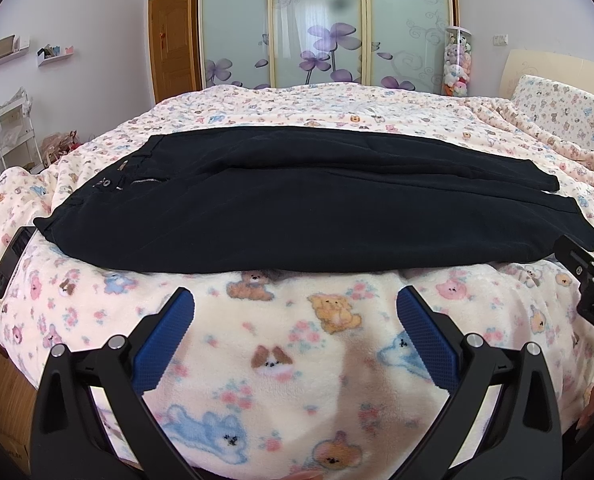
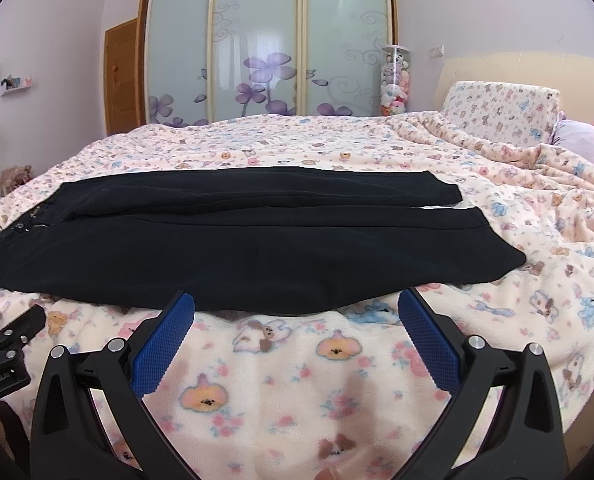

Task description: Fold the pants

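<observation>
Left wrist view: pants (image 1: pixel 297 208) lie flat at 12 o'clock, unfolded; left gripper (image 1: pixel 295 312) and right gripper (image 2: pixel 296 316) both spread, empty.

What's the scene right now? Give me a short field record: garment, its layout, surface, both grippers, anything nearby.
garment: black pants, unfolded
layout: flat, waistband to the left, leg hems to the right, legs side by side
surface: bear-print blanket on a bed
left gripper: open, holding nothing, short of the pants' near edge
right gripper: open, holding nothing, at the near edge
nearby: dark flat device left of waistband, type unclear
</observation>
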